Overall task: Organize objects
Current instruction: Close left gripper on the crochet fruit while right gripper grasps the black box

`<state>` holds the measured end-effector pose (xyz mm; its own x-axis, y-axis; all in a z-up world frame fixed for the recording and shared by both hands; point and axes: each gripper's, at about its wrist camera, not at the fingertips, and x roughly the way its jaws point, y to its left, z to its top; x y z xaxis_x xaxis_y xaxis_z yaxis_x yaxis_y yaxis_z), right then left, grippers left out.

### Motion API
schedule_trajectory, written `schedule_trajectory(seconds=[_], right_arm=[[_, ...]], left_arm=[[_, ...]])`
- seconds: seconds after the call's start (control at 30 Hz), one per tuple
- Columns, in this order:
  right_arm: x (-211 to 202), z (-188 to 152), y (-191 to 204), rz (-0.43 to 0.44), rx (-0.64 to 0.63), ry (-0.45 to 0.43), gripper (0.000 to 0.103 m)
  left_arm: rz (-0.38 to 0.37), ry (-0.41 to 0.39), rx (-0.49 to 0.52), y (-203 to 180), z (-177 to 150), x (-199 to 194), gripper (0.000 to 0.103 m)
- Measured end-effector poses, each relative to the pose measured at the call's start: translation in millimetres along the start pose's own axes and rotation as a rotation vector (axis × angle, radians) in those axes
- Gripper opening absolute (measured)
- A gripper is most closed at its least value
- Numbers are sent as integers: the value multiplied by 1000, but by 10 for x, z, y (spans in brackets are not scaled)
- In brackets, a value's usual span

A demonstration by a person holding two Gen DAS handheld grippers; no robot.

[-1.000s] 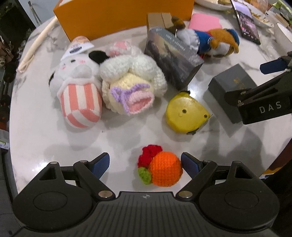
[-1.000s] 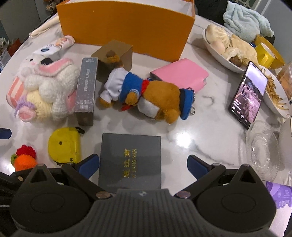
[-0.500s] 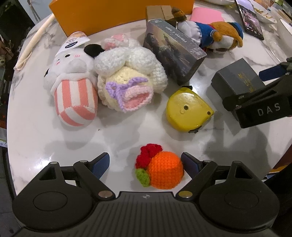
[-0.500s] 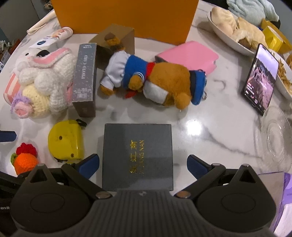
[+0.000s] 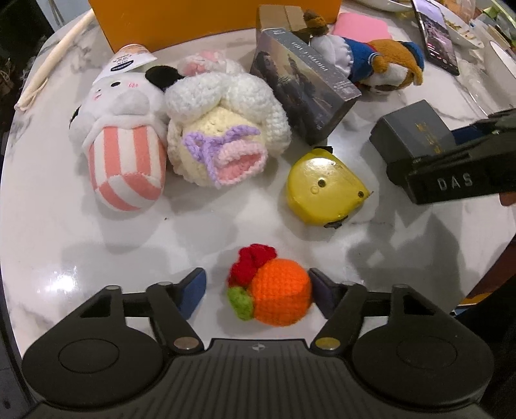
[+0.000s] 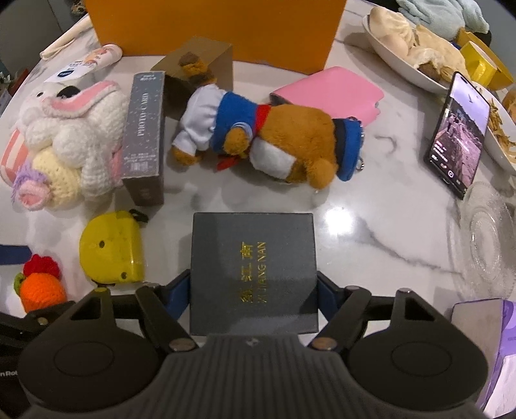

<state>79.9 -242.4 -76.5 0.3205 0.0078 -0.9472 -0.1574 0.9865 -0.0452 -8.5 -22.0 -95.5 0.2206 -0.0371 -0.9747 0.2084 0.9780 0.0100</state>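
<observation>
My left gripper [image 5: 256,291] is open around an orange crocheted fruit [image 5: 279,296] with a red and green tuft; its right finger touches the fruit, the left finger stands apart. My right gripper [image 6: 253,290] is shut on a dark grey box [image 6: 253,267] with gold lettering, one finger against each side. That box [image 5: 414,132] and the right gripper also show at the right of the left wrist view. A yellow tape measure [image 5: 322,190] lies between fruit and box. All rest on the white marble table [image 5: 48,232].
Behind lie a striped plush [image 5: 124,141], a crocheted bunny [image 5: 219,129], a photo card box [image 6: 143,129], a sailor bear [image 6: 267,135], a pink case [image 6: 335,92] and an orange box [image 6: 219,25]. A phone [image 6: 458,129], glass plate [image 6: 487,238] and food dishes stand right.
My right gripper has closed its fingers onto the dark grey box. My left gripper's fingers have narrowed around the orange fruit, the right one now touching it.
</observation>
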Motion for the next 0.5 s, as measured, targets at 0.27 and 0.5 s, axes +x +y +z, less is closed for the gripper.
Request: schedule_trajectory(seconds=[0.27, 0.5], right_arm=[[-5, -8, -5, -2, -5, -7, 78], [-36, 3, -56, 33, 13, -13, 77]], left_arm=[[-7, -23, 17, 87, 15, -5, 57], [-32, -75, 18, 96, 45, -122, 56]])
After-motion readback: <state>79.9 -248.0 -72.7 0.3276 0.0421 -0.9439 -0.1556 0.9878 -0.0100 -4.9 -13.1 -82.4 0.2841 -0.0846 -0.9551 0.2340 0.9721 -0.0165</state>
